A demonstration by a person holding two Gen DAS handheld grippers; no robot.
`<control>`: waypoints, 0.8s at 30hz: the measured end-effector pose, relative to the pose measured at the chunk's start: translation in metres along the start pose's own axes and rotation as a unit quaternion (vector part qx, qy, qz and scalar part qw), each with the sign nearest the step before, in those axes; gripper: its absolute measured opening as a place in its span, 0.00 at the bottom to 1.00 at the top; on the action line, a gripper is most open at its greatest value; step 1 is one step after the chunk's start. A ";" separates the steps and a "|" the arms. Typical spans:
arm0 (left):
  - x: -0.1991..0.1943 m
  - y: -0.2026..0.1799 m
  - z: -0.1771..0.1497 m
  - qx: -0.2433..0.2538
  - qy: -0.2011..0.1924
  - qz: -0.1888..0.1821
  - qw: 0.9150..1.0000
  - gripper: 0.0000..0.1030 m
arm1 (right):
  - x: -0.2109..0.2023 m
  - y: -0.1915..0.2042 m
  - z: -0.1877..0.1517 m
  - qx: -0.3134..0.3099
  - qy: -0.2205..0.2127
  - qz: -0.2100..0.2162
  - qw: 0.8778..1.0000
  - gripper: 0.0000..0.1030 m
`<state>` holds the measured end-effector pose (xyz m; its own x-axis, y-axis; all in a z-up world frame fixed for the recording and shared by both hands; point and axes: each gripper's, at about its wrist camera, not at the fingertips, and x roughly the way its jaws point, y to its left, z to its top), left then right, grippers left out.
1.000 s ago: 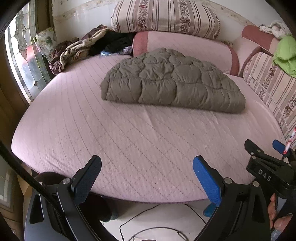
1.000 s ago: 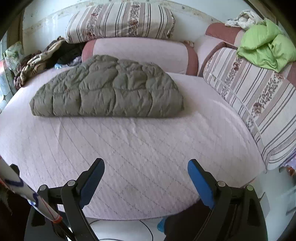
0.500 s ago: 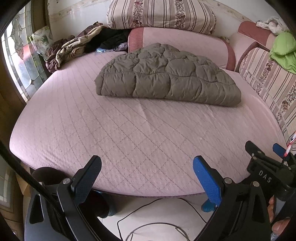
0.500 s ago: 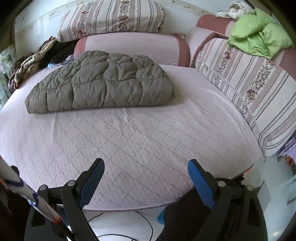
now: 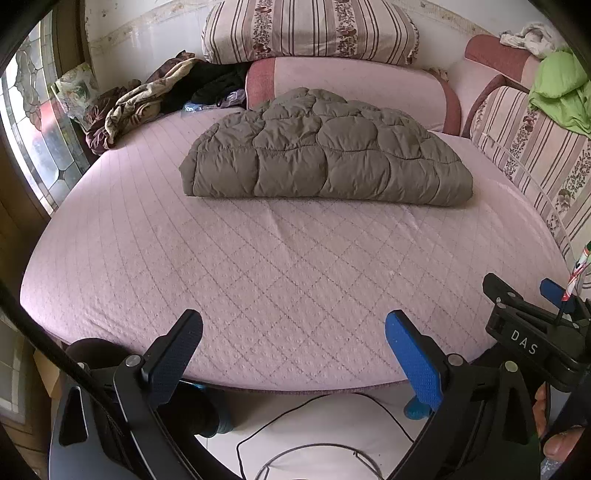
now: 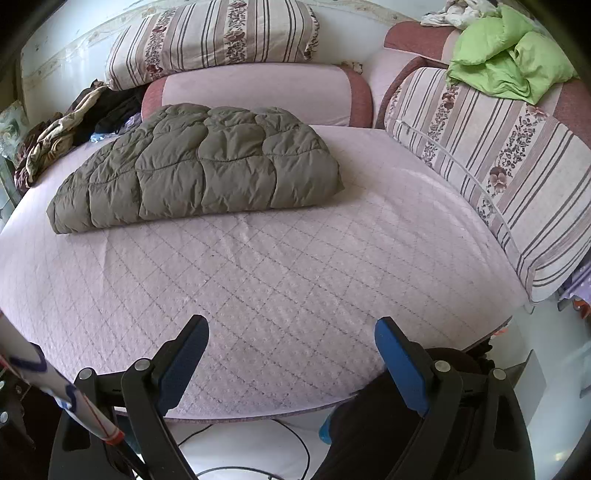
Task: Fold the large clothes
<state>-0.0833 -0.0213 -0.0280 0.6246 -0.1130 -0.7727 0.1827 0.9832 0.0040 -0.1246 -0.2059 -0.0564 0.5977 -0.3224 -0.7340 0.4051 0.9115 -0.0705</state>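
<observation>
Now the folded olive-green quilted jacket [image 5: 325, 155] lies on the far half of the round pink bed [image 5: 288, 266], near the pink bolster [image 5: 351, 83] at the head, and it looks like a half-circle with the straight edge turned to the cameras. In the right wrist view the same jacket [image 6: 199, 166] sits to the left of the middle, well apart from the striped cushion [image 6: 509, 162] that leans along the right side of the bed. The left gripper [image 5: 293, 350] is over the near edge of the bed with its jaws spread wide, and nothing is between them; one pad is black and the other is blue. The right gripper [image 6: 291, 354] is in the same way over the near edge, jaws spread wide and holding nothing. Both grippers are well apart from the jacket. In the left wrist view the right gripper [image 5: 535, 332] shows also at the right border, with the letters DAS on its body. A striped pillow [image 5: 310, 31] rests on top of the bolster. A heap of dark and brown clothes [image 5: 155, 99] lies at the far left of the bed, beside a stained-glass window [image 5: 37, 122]. A bright green garment [image 6: 506, 62] is thrown over the back of the red-brown cushions at the right. Below the bed edge a thin black cable [image 5: 314, 424] runs on the white floor.
</observation>
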 end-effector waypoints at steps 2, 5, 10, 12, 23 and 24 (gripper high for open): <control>0.000 0.000 0.000 0.000 -0.001 0.001 1.000 0.96 | 0.000 0.000 0.000 0.000 -0.001 0.000 1.000 0.91; 0.001 -0.001 0.000 0.000 -0.001 0.001 1.000 0.96 | -0.001 0.001 0.000 0.001 -0.005 0.001 1.000 0.91; 0.002 0.000 0.000 -0.002 0.000 0.001 1.000 0.96 | 0.000 0.002 0.000 0.001 -0.002 0.000 1.000 0.91; 0.003 0.001 0.001 -0.003 0.001 0.001 1.000 0.96 | 0.001 0.003 0.000 0.001 0.000 0.001 1.000 0.91; 0.010 0.004 0.004 -0.011 0.004 0.005 1.000 0.96 | 0.002 0.010 0.001 -0.013 -0.008 0.002 1.000 0.91; 0.011 0.005 0.004 -0.012 0.004 0.006 1.000 0.96 | 0.003 0.010 0.002 -0.013 -0.008 0.001 1.000 0.91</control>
<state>-0.0726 -0.0183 -0.0336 0.6213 -0.0996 -0.7772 0.1571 0.9876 -0.0010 -0.1174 -0.1981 -0.0583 0.6102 -0.3241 -0.7229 0.3853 0.9187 -0.0867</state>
